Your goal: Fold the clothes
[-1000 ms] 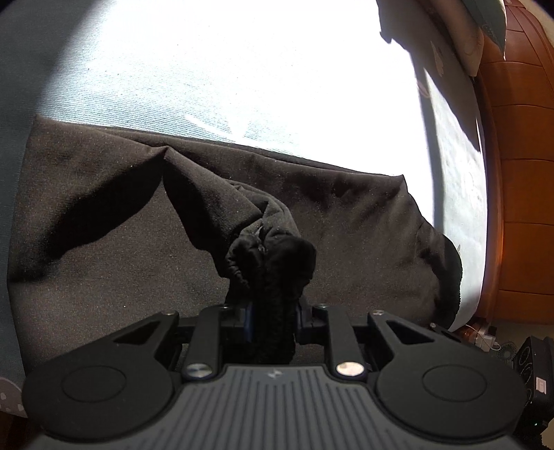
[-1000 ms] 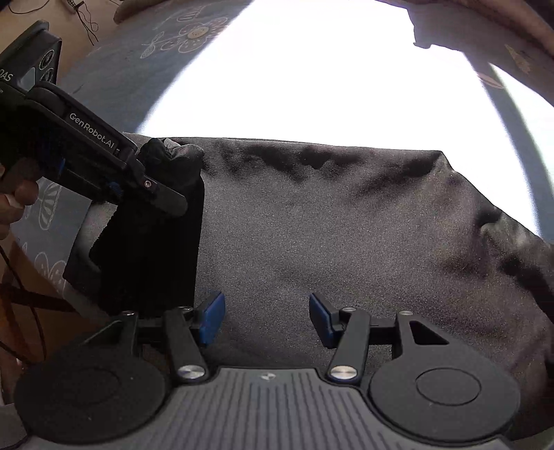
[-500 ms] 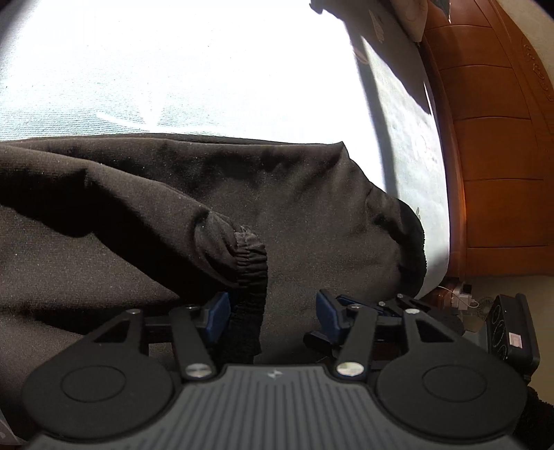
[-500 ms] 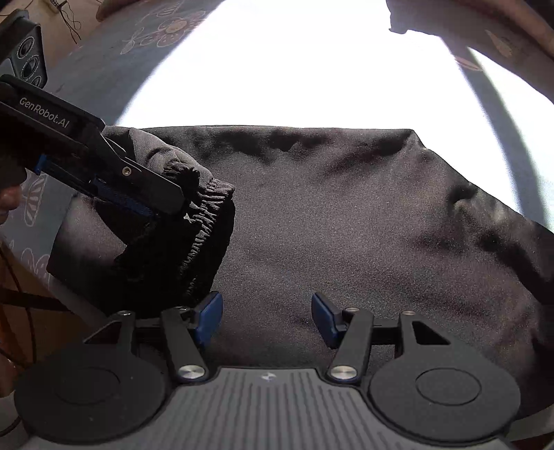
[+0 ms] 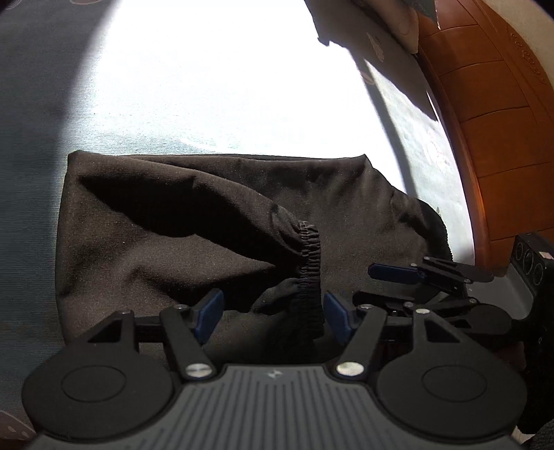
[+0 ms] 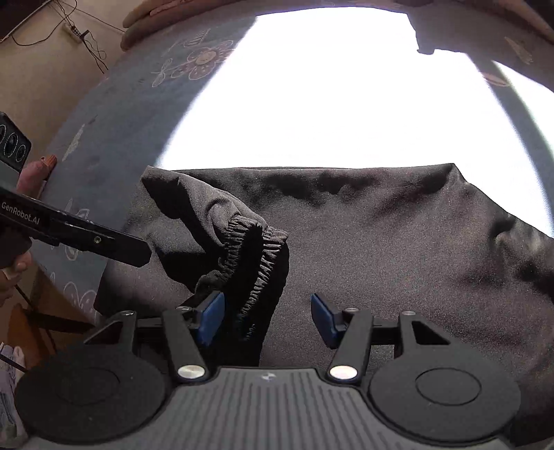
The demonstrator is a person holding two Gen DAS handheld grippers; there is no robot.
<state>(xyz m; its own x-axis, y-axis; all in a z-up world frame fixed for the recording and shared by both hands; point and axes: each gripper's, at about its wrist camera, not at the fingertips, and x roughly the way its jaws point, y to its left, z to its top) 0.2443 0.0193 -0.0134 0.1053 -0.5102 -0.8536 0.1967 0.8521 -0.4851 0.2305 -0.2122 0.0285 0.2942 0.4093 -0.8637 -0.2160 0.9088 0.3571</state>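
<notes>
A black garment (image 5: 180, 249) lies spread on the bed, also in the right wrist view (image 6: 398, 249). Its sleeve with a ribbed elastic cuff (image 5: 308, 263) is folded across the body. My left gripper (image 5: 273, 313) is open, and the cuff lies between its blue pads, touching neither. My right gripper (image 6: 265, 316) is open just in front of the same cuff (image 6: 256, 256). In the right wrist view the left gripper's finger (image 6: 104, 242) reaches in from the left, clear of the cloth. The right gripper's fingers (image 5: 394, 271) show at the right of the left wrist view.
The grey-blue flower-print bedsheet (image 6: 138, 104) has a bright sunlit patch (image 5: 214, 86) beyond the garment. A wooden headboard (image 5: 491, 121) rises at the right. A pillow (image 5: 398, 17) lies at the far end. The bed edge and floor with cables (image 6: 52, 31) are on the left.
My left gripper held the sleeve cuff bunched in its jaws, carried it across the garment, opened and let it drop. It has since drawn back a little. The right gripper stayed open.
</notes>
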